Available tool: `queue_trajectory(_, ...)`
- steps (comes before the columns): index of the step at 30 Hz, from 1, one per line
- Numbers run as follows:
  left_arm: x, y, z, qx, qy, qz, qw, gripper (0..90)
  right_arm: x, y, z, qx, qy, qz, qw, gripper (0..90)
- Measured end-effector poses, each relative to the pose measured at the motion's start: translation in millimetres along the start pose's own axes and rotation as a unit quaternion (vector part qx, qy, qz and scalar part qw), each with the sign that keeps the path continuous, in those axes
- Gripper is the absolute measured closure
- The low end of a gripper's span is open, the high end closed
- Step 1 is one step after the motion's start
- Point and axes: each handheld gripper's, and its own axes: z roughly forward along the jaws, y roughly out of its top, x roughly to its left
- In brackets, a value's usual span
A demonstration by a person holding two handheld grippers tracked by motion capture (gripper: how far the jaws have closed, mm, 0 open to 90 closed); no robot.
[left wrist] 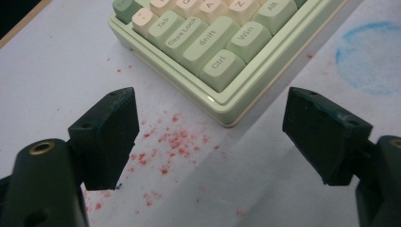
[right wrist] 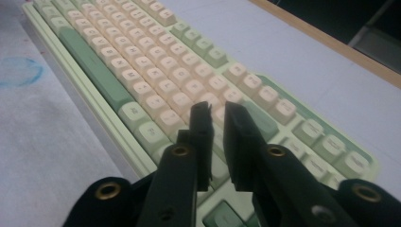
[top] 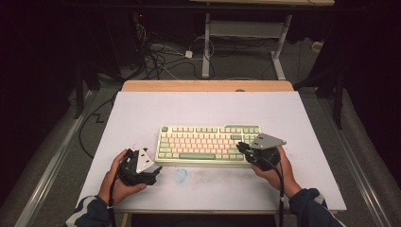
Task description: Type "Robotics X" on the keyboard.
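A green and cream keyboard [top: 208, 143] lies in the middle of a white table [top: 142, 113]. The right gripper [right wrist: 217, 111] hovers over the keyboard's right end, its jaws nearly pressed together with nothing between them (only a thin gap remains). The left gripper [left wrist: 208, 137] sits just off the keyboard's near left corner, jaws spread wide above red specks [left wrist: 175, 142]. A blue ring [top: 180, 175] marks the table nearby.

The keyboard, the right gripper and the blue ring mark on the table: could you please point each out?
keyboard [top: 208, 143], high view, middle rows of keys.
right gripper [right wrist: 216, 111], right gripper view, midway between its nearly closed fingertips.
blue ring mark [left wrist: 371, 56], left gripper view, inside of the ring.
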Motion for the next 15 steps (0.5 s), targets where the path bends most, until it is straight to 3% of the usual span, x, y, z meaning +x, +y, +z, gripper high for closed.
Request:
queue_trajectory(4, -0.8, -1.9, 1.4, 0.003, -0.002, -0.001, 1.0000, 18.2, 3.4, 13.7, 14.5, 0.006, 0.014, -0.014, 0.9998, 90.0)
queue_trajectory(15, -1.9, -4.0, 3.5, 0.009, -0.007, 0.003, 0.9999, 18.2, 8.2, 42.0, 51.0, 0.017, 0.036, -0.021, 0.9990, 90.0)
